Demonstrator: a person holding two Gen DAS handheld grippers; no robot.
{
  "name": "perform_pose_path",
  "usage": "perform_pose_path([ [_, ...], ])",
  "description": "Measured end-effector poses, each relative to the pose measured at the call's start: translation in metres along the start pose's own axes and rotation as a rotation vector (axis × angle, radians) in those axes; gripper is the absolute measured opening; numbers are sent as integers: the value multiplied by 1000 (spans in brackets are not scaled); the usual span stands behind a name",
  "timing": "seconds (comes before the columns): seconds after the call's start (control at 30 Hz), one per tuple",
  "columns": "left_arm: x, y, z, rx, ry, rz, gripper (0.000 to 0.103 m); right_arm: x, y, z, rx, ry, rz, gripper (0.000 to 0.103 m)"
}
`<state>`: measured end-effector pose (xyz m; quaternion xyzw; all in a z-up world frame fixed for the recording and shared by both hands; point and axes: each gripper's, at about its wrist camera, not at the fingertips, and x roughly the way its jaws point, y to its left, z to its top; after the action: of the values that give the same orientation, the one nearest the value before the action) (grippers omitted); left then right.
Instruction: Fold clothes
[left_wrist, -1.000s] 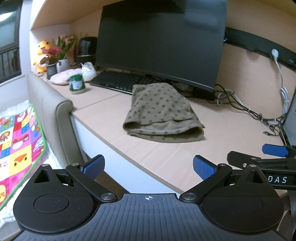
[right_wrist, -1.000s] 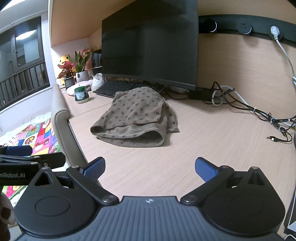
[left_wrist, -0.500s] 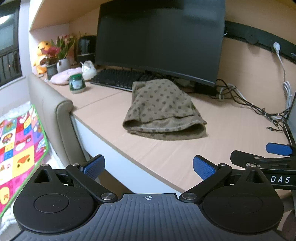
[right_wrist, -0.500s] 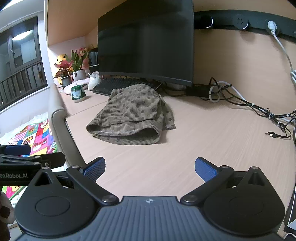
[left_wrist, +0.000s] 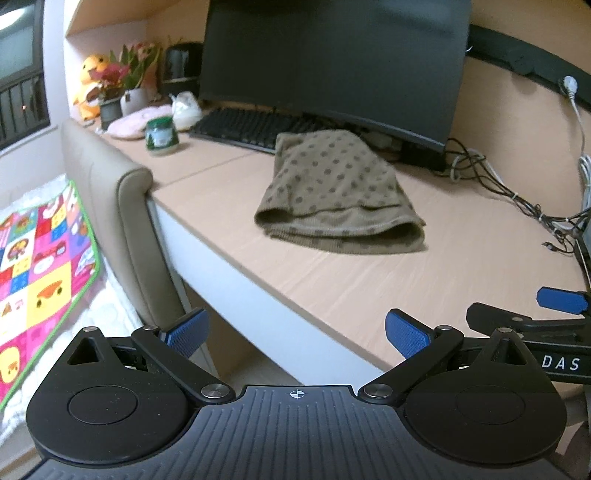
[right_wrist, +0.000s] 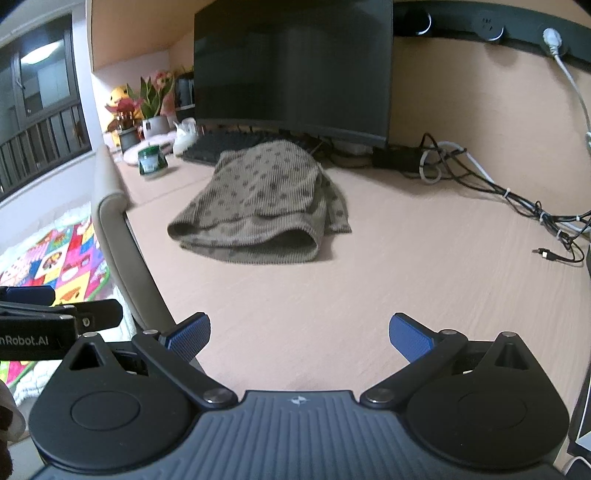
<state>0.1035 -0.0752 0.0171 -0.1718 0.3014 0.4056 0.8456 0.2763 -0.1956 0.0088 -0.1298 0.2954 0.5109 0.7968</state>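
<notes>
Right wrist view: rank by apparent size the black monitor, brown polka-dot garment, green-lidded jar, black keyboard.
Largest to smallest as they look:
1. black monitor
2. brown polka-dot ribbed garment
3. black keyboard, partly hidden behind the garment, so its true extent is unsure
4. green-lidded jar
The garment lies nearer the camera, which inflates it.

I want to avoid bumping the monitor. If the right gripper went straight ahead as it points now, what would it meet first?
Probably the dotted garment, lying on the desk ahead of the open right gripper; the monitor stands behind it. Depth is uncertain.
</notes>
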Motion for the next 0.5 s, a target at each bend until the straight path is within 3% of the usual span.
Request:
perform_pose_path([
  [0.5,2,-1,-1,1,15,-1,103,-1,-4,0,12,2,8,103],
])
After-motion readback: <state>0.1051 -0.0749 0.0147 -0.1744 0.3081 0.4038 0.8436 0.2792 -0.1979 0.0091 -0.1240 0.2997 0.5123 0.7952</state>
